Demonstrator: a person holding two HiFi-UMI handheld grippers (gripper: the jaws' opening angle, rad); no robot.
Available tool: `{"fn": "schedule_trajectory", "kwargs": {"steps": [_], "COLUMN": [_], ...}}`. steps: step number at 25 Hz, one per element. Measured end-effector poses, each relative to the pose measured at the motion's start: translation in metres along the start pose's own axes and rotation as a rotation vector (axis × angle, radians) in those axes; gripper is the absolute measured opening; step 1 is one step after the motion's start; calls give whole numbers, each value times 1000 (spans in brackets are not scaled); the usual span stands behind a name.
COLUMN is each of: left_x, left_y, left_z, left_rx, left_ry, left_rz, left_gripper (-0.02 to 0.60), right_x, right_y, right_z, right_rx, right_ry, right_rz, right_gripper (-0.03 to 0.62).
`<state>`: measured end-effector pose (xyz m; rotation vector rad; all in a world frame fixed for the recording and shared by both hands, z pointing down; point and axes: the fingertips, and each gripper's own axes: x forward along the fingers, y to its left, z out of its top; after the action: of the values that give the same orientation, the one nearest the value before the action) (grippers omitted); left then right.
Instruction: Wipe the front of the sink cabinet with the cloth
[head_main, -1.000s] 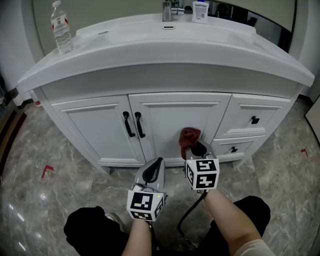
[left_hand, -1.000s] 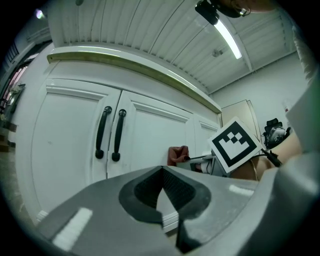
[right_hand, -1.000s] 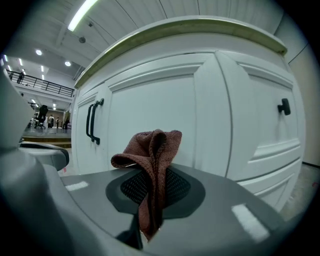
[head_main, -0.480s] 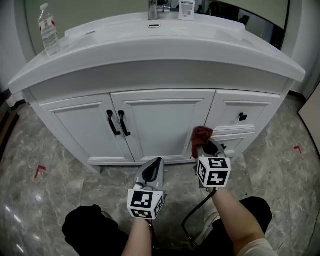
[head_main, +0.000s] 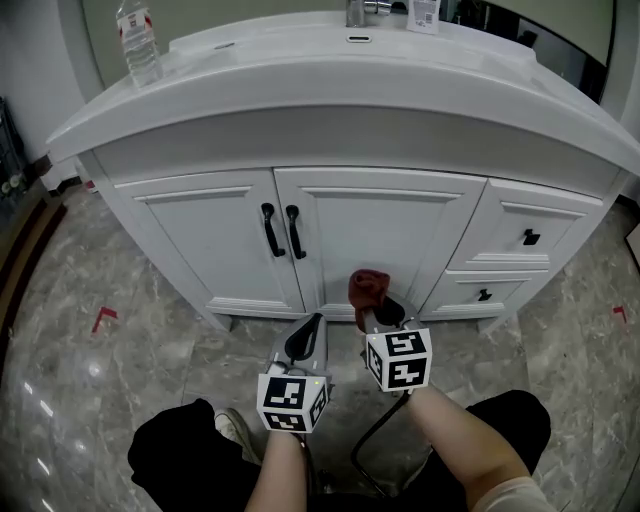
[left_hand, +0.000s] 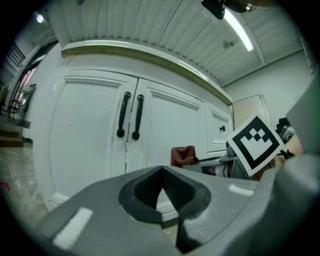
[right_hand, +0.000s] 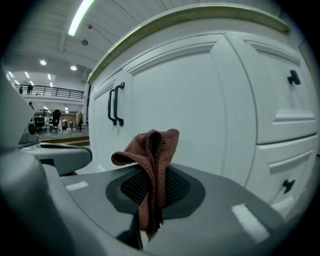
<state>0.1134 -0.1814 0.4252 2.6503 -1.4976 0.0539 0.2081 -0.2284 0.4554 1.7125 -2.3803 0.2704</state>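
i had the right gripper (head_main: 374, 303) pinching the rust-brown woven cloth (right_hand: 152, 150), jaws pressed onto the fabric so that a bunched fold stood above them and a short tail hung below. the cloth sat low in front of the right-hand door of the white panelled sink cabinet (head_main: 380, 225), at about 5 o'clock from the pair of black bar door handles (head_main: 280, 230); i could not tell whether it touched the door. the left gripper (head_main: 310, 323) hovered just beside the right one, at its 8 o'clock, jaws pressed together on nothing, aimed at the foot of the same door. two white drawers with small black knobs (head_main: 530, 237) lay at 2 o'clock from the cloth. a clear plastic water bottle (head_main: 138, 40) stood on the countertop at 11 o'clock. under everything ran the grey marble floor (head_main: 120, 300), with a red tape mark (head_main: 103, 320) at 9 o'clock
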Motion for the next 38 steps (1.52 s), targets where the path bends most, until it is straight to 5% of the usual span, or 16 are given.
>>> {"fn": "schedule_trajectory", "kwargs": {"steps": [8,14,21,38], "left_x": [-28,-34,-39,15], "left_y": [79,97,108,13], "left_z": [-21,-34,-36,-30], "left_rx": [-5,42,6,-11], "left_ry": [47,86,75,63], "left_rz": [112,97,116,-47], "left_gripper": [0,0,0,0], "right_x": [59,91,91,27], "right_y": [74,108,89,-39], "right_z": [-28,-44,-40,-32], "right_rx": [37,14,20,64], "right_ry": [54,74,56,47], "right_rz": [98,146,119,-78], "right_gripper": [81,81,81,81]}}
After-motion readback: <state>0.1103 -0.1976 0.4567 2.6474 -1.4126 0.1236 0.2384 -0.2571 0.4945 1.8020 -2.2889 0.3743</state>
